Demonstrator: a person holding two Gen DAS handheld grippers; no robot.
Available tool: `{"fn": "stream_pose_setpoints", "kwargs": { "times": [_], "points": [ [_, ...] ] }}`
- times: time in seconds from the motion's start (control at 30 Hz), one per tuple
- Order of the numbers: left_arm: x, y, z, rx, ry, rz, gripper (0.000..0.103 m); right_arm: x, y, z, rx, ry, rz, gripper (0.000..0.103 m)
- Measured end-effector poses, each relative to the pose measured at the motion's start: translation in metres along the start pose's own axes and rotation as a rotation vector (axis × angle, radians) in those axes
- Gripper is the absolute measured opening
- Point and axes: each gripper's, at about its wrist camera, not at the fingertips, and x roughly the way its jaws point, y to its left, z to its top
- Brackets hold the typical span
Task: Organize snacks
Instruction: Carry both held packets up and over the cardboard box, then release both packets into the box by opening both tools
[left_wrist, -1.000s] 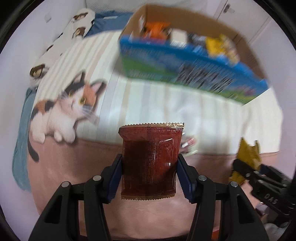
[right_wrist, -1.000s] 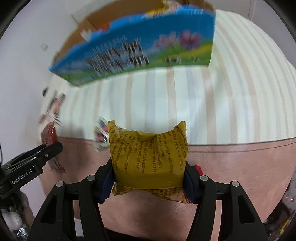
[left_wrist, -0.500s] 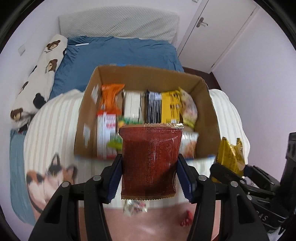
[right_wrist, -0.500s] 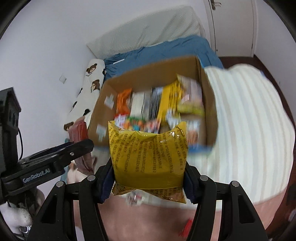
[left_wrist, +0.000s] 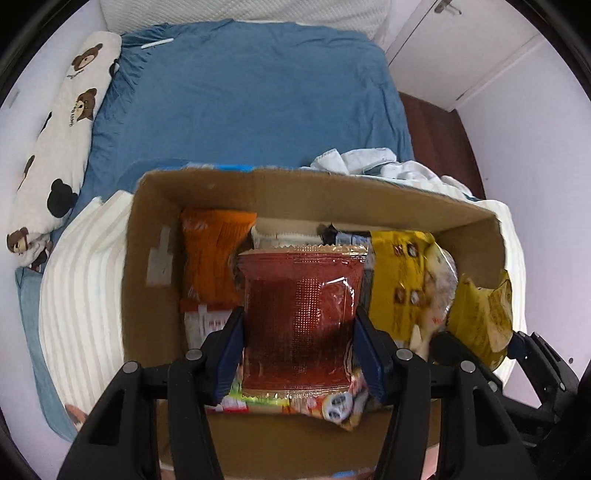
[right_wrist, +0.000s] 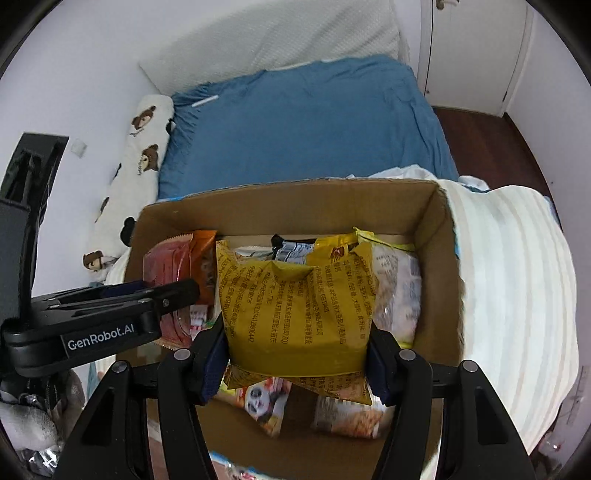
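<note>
Two grippers each held one snack above the open cardboard box (left_wrist: 159, 280). Jaws of the left gripper (left_wrist: 299, 343) were clamped on a dark red packet (left_wrist: 301, 317), held upright over the left half of the box. Jaws of the right gripper (right_wrist: 297, 354) were clamped on a yellow bag (right_wrist: 295, 306) over the middle. Below them the box held an orange packet (left_wrist: 210, 266) and other snacks. It stood on a striped blanket (right_wrist: 513, 280) on the bed (left_wrist: 251, 96).

Red packet (left_wrist: 301, 321), yellow packet (right_wrist: 299, 314) above box (left_wrist: 317, 199)
</note>
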Motion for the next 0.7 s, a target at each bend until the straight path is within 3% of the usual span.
{"fn": "stream_pose_setpoints", "kwargs": {
  "times": [0.13, 0.2, 0.23, 0.27, 0.33, 0.6, 0.67, 0.7],
  "points": [
    [0.022, 0.0, 0.017, -0.009, 0.068, 0.013, 0.054, 0.031, -0.001, 0.02, 0.006, 0.04, -0.009, 0.068],
    [0.032, 0.005, 0.023, -0.04, 0.099, 0.037, 0.059, 0.046, -0.004, 0.026, 0.011, 0.081, -0.008, 0.086],
    [0.036, 0.006, 0.025, -0.046, 0.115, 0.047, 0.07, 0.053, -0.005, 0.028, 0.011, 0.107, -0.021, 0.099],
    [0.039, 0.009, 0.027, -0.053, 0.121, 0.047, 0.077, 0.059, -0.007, 0.03, 0.005, 0.12, -0.05, 0.101],
    [0.04, 0.011, 0.025, -0.059, 0.113, 0.05, 0.077, 0.063, -0.01, 0.033, -0.001, 0.118, -0.093, 0.101],
    [0.031, 0.013, 0.012, -0.037, 0.069, 0.04, 0.077, 0.058, -0.02, 0.022, 0.012, 0.123, -0.101, 0.101],
    [0.027, 0.012, 0.006, -0.03, 0.056, 0.042, 0.094, 0.056, -0.021, 0.016, 0.009, 0.116, -0.111, 0.1],
    [0.024, 0.011, 0.002, -0.025, 0.049, 0.044, 0.095, 0.05, -0.02, 0.012, 0.009, 0.115, -0.111, 0.101]
  ]
}}
